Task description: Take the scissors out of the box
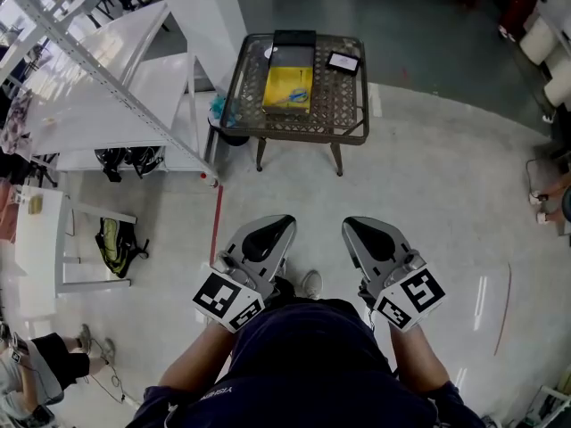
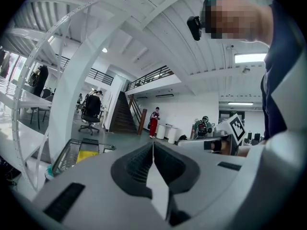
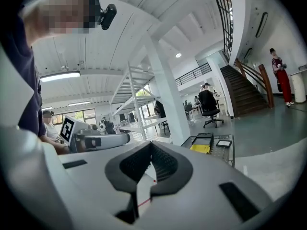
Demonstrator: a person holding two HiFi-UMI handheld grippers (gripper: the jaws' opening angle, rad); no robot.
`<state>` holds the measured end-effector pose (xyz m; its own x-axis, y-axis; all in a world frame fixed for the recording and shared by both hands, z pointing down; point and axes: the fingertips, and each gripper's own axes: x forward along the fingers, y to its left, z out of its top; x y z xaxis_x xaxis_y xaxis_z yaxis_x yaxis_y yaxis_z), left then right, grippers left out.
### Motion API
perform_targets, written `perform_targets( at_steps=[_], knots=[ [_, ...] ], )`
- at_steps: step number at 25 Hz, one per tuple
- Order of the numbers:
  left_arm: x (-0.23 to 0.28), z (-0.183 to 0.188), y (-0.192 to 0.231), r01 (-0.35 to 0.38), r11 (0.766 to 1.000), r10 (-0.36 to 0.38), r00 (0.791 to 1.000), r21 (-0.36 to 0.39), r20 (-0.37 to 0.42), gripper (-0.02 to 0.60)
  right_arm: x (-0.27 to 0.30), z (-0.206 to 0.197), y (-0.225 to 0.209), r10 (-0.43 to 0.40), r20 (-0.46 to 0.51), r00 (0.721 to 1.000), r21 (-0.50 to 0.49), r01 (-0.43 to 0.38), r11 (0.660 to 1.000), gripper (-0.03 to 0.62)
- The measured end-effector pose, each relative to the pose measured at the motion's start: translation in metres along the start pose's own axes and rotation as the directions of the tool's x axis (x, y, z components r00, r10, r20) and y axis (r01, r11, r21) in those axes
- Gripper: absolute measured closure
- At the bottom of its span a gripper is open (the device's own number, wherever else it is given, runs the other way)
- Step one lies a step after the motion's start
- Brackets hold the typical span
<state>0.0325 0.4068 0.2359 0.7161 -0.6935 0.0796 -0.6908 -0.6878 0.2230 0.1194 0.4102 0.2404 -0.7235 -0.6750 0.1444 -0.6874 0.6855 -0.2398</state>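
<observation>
A yellow box [image 1: 286, 90] lies open on a small wire-top table [image 1: 343, 105] far ahead of me. Inside it are the scissors [image 1: 297, 94], of which I make out only a bluish handle. A black lid [image 1: 293, 39] stands behind the box. My left gripper [image 1: 285, 223] and right gripper [image 1: 350, 224] are held side by side close to my body, well short of the table. Both are shut with nothing in them. The box [image 2: 86, 154] is small in the left gripper view beyond the closed gripper [image 2: 153, 145]. The box [image 3: 200, 148] also sits past the closed gripper [image 3: 150, 145] in the right gripper view.
A small black device [image 1: 343, 61] lies at the table's right rear. A white shelving rack [image 1: 116, 87] stands to the left, with a bag [image 1: 113, 243] on the floor beside it. A person [image 1: 40, 364] sits at the lower left. Grey floor lies between me and the table.
</observation>
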Motion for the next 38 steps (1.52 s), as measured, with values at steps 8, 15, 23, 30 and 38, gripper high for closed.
perform_targets(
  at_steps=[8,15,23,30,38],
  knots=[
    [0.03,0.006,0.024,-0.011,1.0,0.011,1.0,-0.014,0.006,0.552,0.022,0.007,-0.029,0.015,-0.007,1.0,0.001,-0.015,1.0,0.577],
    [0.054,0.005,0.054,-0.01,1.0,0.011,1.0,-0.023,0.007,0.552,0.045,0.007,-0.055,0.002,-0.02,1.0,0.003,-0.002,1.0,0.577],
    [0.084,-0.003,0.12,-0.011,0.999,0.01,1.0,-0.042,-0.011,0.552,0.11,0.001,-0.086,0.003,-0.052,0.999,0.021,-0.001,1.0,0.576],
    [0.117,0.0,0.199,0.016,0.998,-0.018,0.999,-0.059,-0.043,0.552,0.193,0.005,-0.116,-0.007,-0.084,0.996,0.042,0.01,0.999,0.577],
    [0.154,0.011,0.289,0.048,0.997,-0.053,0.996,-0.064,-0.071,0.552,0.276,0.012,-0.155,-0.044,-0.128,0.991,0.058,0.051,0.997,0.577]
  ],
)
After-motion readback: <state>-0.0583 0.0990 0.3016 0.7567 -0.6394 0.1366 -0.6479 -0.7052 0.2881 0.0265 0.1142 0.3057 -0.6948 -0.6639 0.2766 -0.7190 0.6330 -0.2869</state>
